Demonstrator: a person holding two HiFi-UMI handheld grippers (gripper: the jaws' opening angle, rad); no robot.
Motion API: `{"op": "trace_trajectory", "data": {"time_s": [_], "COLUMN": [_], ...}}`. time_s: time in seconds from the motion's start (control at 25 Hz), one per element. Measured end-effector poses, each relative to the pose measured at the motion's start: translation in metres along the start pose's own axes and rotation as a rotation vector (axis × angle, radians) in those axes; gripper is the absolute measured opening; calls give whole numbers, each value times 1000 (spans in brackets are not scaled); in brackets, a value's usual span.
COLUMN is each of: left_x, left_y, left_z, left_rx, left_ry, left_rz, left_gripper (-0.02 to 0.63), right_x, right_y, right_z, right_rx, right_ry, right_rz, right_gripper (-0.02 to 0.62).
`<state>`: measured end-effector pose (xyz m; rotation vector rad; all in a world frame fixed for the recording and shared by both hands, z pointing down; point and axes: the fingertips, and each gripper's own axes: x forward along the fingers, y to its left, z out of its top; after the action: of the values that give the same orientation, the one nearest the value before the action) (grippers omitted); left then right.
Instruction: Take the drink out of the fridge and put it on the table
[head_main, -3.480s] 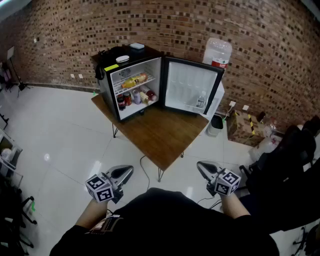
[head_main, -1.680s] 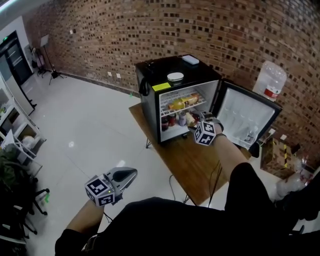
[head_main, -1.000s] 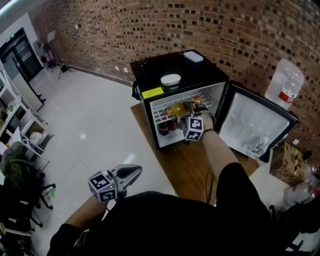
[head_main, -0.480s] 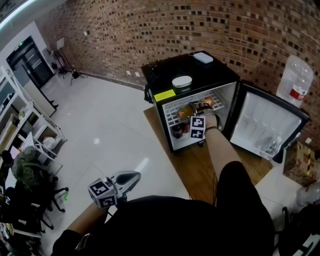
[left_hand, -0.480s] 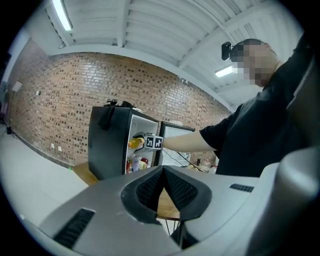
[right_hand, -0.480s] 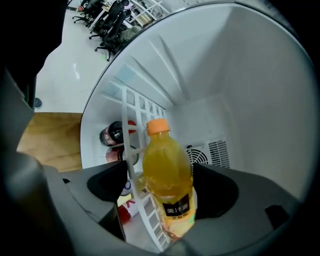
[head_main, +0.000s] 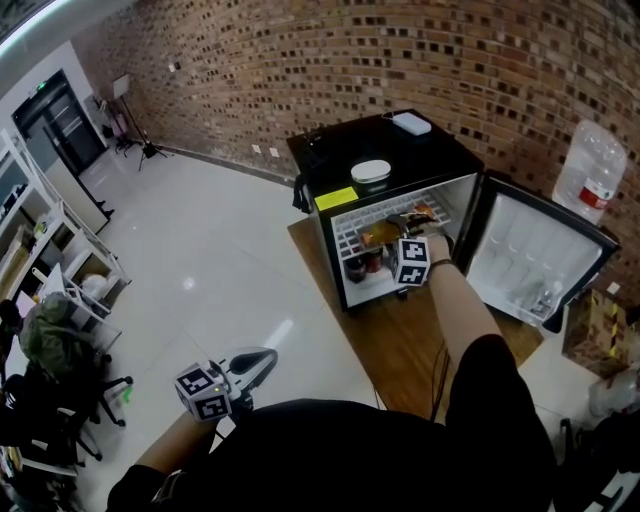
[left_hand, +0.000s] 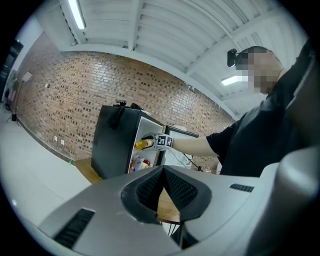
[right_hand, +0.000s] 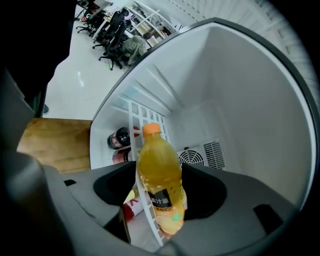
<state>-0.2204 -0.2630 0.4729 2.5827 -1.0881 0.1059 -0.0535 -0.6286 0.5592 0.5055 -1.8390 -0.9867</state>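
Observation:
An orange juice bottle (right_hand: 160, 175) with an orange cap lies on the upper wire shelf of the open black mini fridge (head_main: 330, 170). My right gripper (right_hand: 159, 192) reaches into the fridge, and its jaws are closing on the bottle's body, with a pad touching each side. In the head view that gripper (head_main: 402, 224) sits at the upper shelf beside the bottle (head_main: 381, 234). My left gripper (left_hand: 163, 170) hangs low at my left side (head_main: 250, 362), shut and holding nothing. The fridge stands on a wooden table (head_main: 400, 340).
Dark cans and bottles (right_hand: 120, 137) stand on the lower shelf. The fridge door (head_main: 545, 255) swings open to the right. A white bowl (head_main: 371, 171) rests on the fridge top. A water jug (head_main: 597, 165) stands by the brick wall.
My right gripper has stayed at the upper shelf while its cube shifted slightly right and down in the picture. The left gripper has barely moved.

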Motion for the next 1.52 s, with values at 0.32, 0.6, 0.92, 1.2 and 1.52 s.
{"op": "trace_trajectory", "data": {"time_s": [0.32, 0.6, 0.92, 1.2, 1.52], "left_x": [3, -5, -5, -9, -6], "left_y": [1, 6, 8, 13, 9], "left_z": [2, 6, 5, 3, 4], "left_rx": [-15, -39, -49, -63, -61], "left_ry": [2, -34, -52, -61, -61], "left_rz": [1, 20, 23, 35, 26], "left_gripper": [-6, -6, -6, -6, -6], "right_x": [32, 13, 1, 12, 6], "right_y": [3, 2, 3, 5, 4], "right_z": [2, 5, 10, 6, 8], "right_rx": [68, 74, -16, -5, -81], "right_ry": [21, -14, -4, -10, -22], "right_rz": [57, 66, 57, 8, -23], "right_gripper": [414, 351, 275, 302, 310]}}
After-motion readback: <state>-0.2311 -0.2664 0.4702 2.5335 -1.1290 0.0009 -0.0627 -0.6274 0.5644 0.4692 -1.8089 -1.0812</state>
